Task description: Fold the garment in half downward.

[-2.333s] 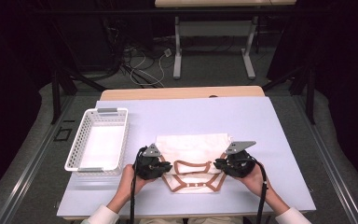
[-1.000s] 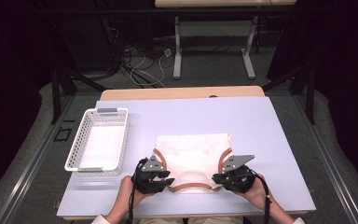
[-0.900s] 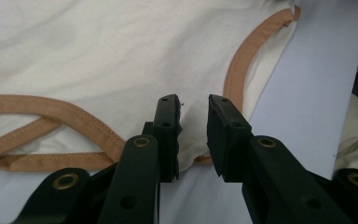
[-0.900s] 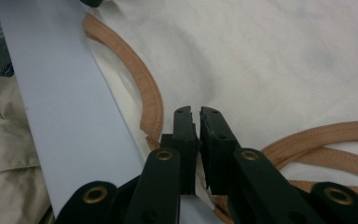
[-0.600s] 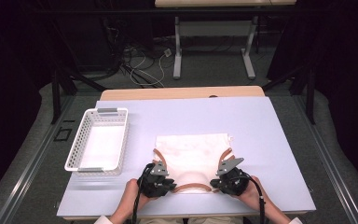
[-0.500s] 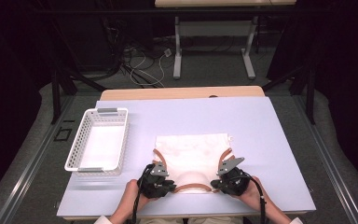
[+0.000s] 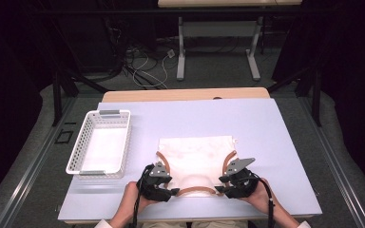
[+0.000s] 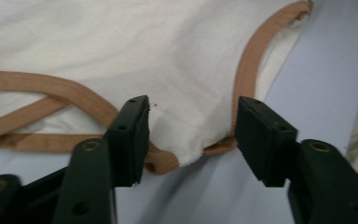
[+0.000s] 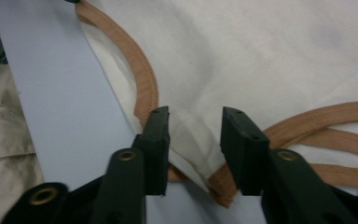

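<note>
At the near edge of the table [image 7: 266, 123], centre: cream garment w/ tan trim [image 7: 197, 161] lies flat, its shoulder corners nearest me. My left gripper [image 7: 167, 190] sits at the near-left corner, jaws apart w/ the cloth tip between them, not clamped; my right gripper [image 7: 222, 186] sits at the near-right corner, jaws likewise apart, straddling that tip. White basket [image 7: 83, 142] stands well apart, on the table's left side.

No legible text — none anywhere
</note>
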{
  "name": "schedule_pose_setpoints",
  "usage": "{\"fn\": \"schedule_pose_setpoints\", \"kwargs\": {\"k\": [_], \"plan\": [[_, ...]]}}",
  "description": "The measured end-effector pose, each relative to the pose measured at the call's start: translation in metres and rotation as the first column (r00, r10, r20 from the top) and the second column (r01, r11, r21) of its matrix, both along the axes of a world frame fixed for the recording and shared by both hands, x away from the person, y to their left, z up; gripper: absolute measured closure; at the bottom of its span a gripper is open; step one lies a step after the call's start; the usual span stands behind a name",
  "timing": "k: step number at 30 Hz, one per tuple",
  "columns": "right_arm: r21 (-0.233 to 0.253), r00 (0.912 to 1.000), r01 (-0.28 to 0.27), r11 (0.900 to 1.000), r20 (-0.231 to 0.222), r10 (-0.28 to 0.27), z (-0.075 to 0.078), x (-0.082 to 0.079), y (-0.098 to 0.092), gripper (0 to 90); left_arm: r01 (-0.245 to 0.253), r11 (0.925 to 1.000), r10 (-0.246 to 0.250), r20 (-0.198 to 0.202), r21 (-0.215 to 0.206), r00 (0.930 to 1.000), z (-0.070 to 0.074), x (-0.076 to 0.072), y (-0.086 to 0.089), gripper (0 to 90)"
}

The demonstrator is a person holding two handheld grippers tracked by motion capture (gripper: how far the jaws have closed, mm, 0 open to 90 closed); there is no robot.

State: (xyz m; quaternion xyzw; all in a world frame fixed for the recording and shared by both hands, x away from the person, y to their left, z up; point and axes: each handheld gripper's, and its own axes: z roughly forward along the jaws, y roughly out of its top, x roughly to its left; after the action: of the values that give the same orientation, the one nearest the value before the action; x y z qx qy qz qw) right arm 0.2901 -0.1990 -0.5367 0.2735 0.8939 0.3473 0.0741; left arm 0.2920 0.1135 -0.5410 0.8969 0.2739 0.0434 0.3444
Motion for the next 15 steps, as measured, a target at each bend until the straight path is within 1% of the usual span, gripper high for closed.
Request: {"fn": "schedule_pose_setpoints", "kwargs": {"k": [1, 2, 3, 4, 5, 6, 7, 8, 9, 11, 12, 13, 14, 15], "plan": [[0.0, 1.0, 0.0, 1.0, 0.0, 0.0, 0.0, 0.0, 0.0, 53.9, -0.017, 0.9999, 0.017, 0.004, -0.004, 0.9999, 0.001, 0.0, 0.001, 39.6], [0.01, 0.9997, 0.023, 1.0, 0.01, -0.023, 0.002, 0.002, -0.004, 44.5, -0.033, 0.9994, 0.033, 0.008, -0.011, 0.9994, 0.002, 0.001, 0.003, 34.3], [0.01, 0.9997, 0.023, 1.0, 0.01, -0.023, 0.002, 0.002, -0.004, 44.5, -0.037, 0.9992, 0.037, 0.011, -0.015, 0.9992, 0.003, 0.001, 0.005, 34.3], [0.013, 0.9995, 0.03, 0.999, 0.005, -0.03, 0.004, 0.003, -0.006, 41.2, -0.044, 0.999, 0.044, 0.018, -0.012, 0.9988, 0.004, 0.002, 0.005, 31.8], [0.025, 0.999, 0.041, 0.999, 0.015, -0.041, 0.006, 0.006, -0.01, 36.0, -0.052, 0.9986, 0.052, 0.032, 0.002, 0.9981, 0.004, 0.002, 0.006, 27.7], [0.03, 0.9988, 0.047, 0.998, 0.011, -0.048, 0.007, 0.007, -0.012, 33.9, -0.058, 0.9983, 0.057, 0.038, 0.007, 0.9976, 0.005, 0.002, 0.008, 26.2], [0.03, 0.9988, 0.047, 0.998, 0.011, -0.048, 0.007, 0.007, -0.012, 33.9, -0.067, 0.9978, 0.066, 0.047, 0.005, 0.9967, 0.005, 0.003, 0.009, 26.2], [0.037, 0.9983, 0.054, 0.998, 0.019, -0.055, 0.007, 0.008, -0.014, 30.9, -0.076, 0.997, 0.075, 0.054, 0.015, 0.9957, 0.006, 0.005, 0.011, 23.8], [0.039, 0.998, 0.059, 0.997, 0.02, -0.06, 0.007, 0.01, -0.016, 27.9, -0.088, 0.9961, 0.087, 0.057, 0.008, 0.9945, 0.005, 0.005, 0.012, 22.6], [0.042, 0.9967, 0.076, 0.996, 0.025, -0.078, 0.008, 0.013, -0.02, 24.8, -0.108, 0.9941, 0.107, 0.066, 0.012, 0.9921, 0.005, 0.006, 0.013, 18.1], [0.051, 0.9953, 0.092, 0.995, 0.028, -0.093, 0.008, 0.016, -0.024, 18.9, -0.106, 0.9942, 0.105, 0.073, 0.016, 0.9918, 0.005, 0.007, 0.015, 15.6], [0.051, 0.9939, 0.101, 0.994, 0.038, -0.103, 0.008, 0.018, -0.026, 18.2, -0.113, 0.9935, 0.112, 0.07, 0.013, 0.9912, 0.005, 0.008, 0.016, 15.0], [0.051, 0.9939, 0.101, 0.994, 0.038, -0.103, 0.008, 0.018, -0.026, 18.2, -0.12, 0.9927, 0.119, 0.068, 0.01, 0.9906, 0.005, 0.008, 0.017, 15.0], [0.047, 0.9926, 0.111, 0.993, 0.045, -0.113, 0.009, 0.02, -0.028, 17.3, -0.126, 0.992, 0.124, 0.074, 0.011, 0.9895, 0.004, 0.009, 0.018, 14.1]]}}
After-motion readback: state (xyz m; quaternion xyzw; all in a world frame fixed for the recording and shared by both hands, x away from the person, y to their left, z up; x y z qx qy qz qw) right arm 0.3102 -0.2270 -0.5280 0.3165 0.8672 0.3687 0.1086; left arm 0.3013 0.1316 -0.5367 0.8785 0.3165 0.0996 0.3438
